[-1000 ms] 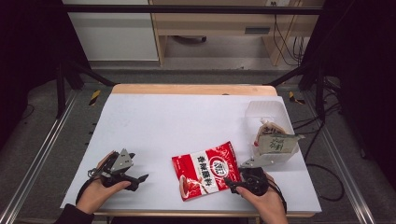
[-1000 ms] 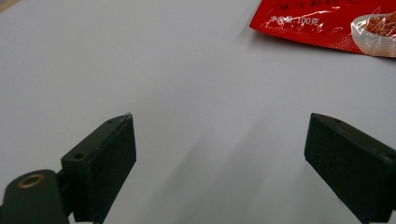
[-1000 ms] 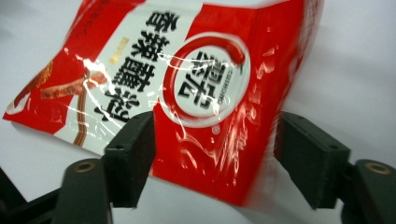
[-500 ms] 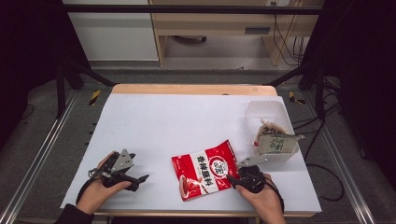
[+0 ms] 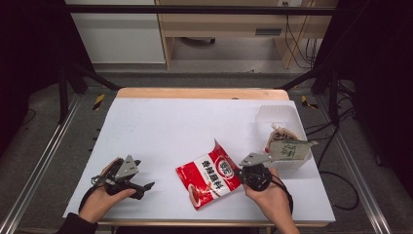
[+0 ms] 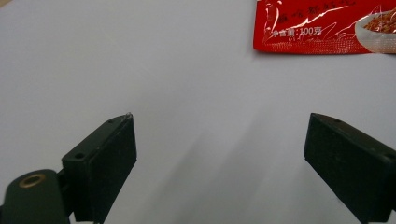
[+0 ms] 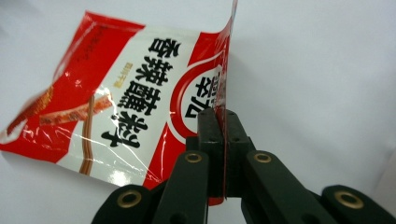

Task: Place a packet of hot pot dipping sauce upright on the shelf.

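Red-and-white foil sachet [image 5: 209,173] near bench front edge, right edge now lifted; right gripper [image 7: 223,135] clamped on it, pick-up likely under way. Left gripper [image 6: 219,154] gapes wide, idle.

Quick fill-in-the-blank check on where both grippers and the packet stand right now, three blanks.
1. The right gripper is shut on the edge of the ____ seasoning packet.
2. The left gripper has its jaws ____ with nothing but white table between them.
3. The clear plastic tub sits near the table's far ____ corner.

Missing words: red; open; right
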### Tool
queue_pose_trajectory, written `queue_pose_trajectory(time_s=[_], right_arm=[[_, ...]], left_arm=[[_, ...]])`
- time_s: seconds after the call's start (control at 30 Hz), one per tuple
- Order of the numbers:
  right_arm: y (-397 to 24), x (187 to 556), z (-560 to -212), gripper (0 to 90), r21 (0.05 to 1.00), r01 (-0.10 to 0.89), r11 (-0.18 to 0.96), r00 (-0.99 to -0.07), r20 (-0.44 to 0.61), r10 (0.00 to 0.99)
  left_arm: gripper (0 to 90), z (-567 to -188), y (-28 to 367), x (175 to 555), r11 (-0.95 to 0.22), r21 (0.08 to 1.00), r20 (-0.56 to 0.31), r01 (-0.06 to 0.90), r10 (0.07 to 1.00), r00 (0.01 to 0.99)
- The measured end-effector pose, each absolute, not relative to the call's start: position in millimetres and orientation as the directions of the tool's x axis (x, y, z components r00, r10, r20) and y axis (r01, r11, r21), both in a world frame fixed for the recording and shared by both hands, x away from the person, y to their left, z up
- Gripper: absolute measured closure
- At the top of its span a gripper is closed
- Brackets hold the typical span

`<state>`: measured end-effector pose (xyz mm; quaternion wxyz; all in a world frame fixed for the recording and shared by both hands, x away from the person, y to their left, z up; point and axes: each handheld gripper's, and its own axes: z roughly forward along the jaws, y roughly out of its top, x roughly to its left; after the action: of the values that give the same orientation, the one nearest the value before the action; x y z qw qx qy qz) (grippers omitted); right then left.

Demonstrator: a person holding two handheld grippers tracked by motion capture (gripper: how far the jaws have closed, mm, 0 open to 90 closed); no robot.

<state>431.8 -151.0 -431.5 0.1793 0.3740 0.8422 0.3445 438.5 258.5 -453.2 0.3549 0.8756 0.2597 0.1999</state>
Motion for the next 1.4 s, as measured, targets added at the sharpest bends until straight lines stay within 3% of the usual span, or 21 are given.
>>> queue_pose_trajectory(time_s=[0.2,0.63,0.93,1.4], right_arm=[[-125.7,447.4,-383.7,89.8,0.711,0.371,0.598,-0.733,-0.171,0.658],[-85.4,469.6,-325.1,89.9,0.691,0.19,0.698,-0.826,-0.273,0.494],[-66.5,472.9,-306.4,89.9,0.672,0.099,0.734,-0.864,-0.308,0.398],[-48.0,467.8,-293.3,89.8,0.628,-0.006,0.778,-0.893,-0.354,0.279]], left_arm=[[9.2,-440.6,261.4,443.0,-0.613,0.73,0.174,0.301,0.593,0.786],[9.5,-388.7,266.4,448.7,-0.642,0.728,0.232,0.24,0.561,0.795],[10.3,-356.1,261.5,454.5,-0.668,0.718,0.288,0.195,0.541,0.79],[15.8,-337.6,249.2,456.0,-0.671,0.726,0.296,0.152,0.505,0.811]])
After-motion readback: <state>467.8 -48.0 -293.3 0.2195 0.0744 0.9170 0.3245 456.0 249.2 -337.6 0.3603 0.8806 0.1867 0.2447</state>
